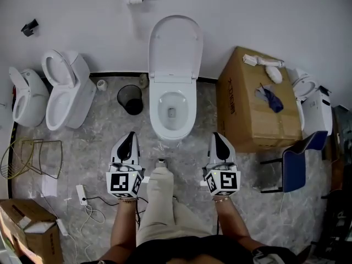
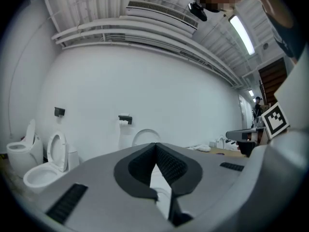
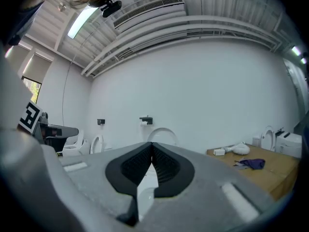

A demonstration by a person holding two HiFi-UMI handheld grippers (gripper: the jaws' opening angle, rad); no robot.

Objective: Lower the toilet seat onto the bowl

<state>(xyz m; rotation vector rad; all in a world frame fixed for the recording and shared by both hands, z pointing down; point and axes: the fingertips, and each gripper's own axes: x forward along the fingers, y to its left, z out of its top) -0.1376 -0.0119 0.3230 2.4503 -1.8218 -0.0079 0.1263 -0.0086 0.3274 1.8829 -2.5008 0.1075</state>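
Observation:
A white toilet stands against the far wall, its bowl (image 1: 173, 113) uncovered and its seat and lid (image 1: 175, 45) raised upright against the wall. My left gripper (image 1: 128, 141) and right gripper (image 1: 219, 138) hover side by side just in front of the bowl, one at each side, touching nothing. Both are shut and empty. In the left gripper view the jaws (image 2: 155, 146) meet at the tips with the raised lid (image 2: 145, 135) far behind them. The right gripper view shows its jaws (image 3: 152, 146) together too, below the distant lid (image 3: 162, 133).
Two more white toilets (image 1: 67, 92) (image 1: 25, 97) stand at the left, with a black bin (image 1: 130, 99) beside the middle toilet. A large cardboard box (image 1: 258, 100) and a blue chair (image 1: 300, 161) are at the right. A wire rack (image 1: 27, 155) and cables lie on the floor at the left.

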